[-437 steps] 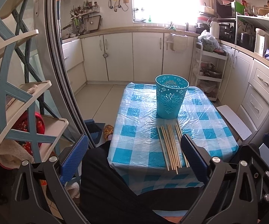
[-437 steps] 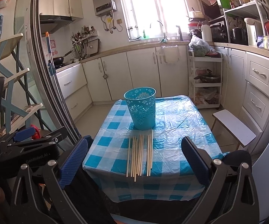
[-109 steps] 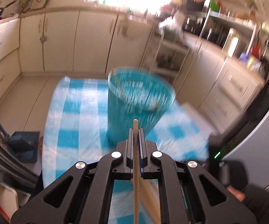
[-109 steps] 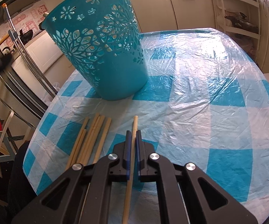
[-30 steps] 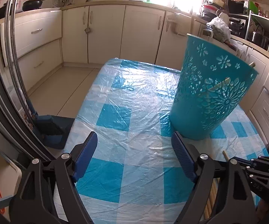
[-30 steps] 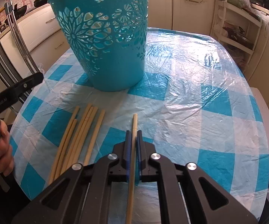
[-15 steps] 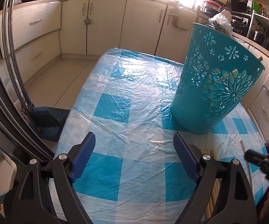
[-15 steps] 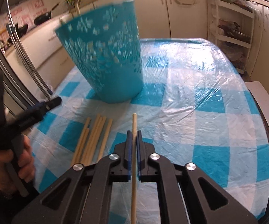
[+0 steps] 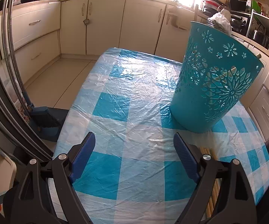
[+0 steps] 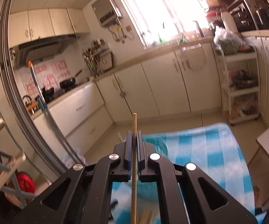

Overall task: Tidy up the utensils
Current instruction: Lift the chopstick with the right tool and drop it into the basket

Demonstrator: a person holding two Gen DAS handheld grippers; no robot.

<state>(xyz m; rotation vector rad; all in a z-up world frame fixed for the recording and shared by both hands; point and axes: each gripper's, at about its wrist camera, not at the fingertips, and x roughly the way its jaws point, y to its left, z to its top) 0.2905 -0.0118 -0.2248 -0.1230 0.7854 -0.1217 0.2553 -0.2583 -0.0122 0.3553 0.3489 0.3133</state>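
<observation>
Right wrist view: my right fingers are clamped tight on a single pale wooden chopstick — its tip pokes out past the blue pads and the shaft runs back down between the black arms. Everything below is smeared with motion blur; I can make out the blue-and-white checked plastic cloth on the desk and, just under my fingers, the rim of the teal plastic basket with cut-out flower patterns. A few more loose wooden chopsticks show as a blur at the bottom edge.

Over on the left wrist view, things are sharp. My left fingers stand wide apart, nothing between them, poised over a bare stretch of the checked cloth. The teal basket stands upright on the desk ahead and to the right, a stick end or two showing at its rim and through the cut-outs. The loose chopsticks lie on the cloth just behind my right-hand pad, near the basket's foot — mostly hidden by the finger arm.
</observation>
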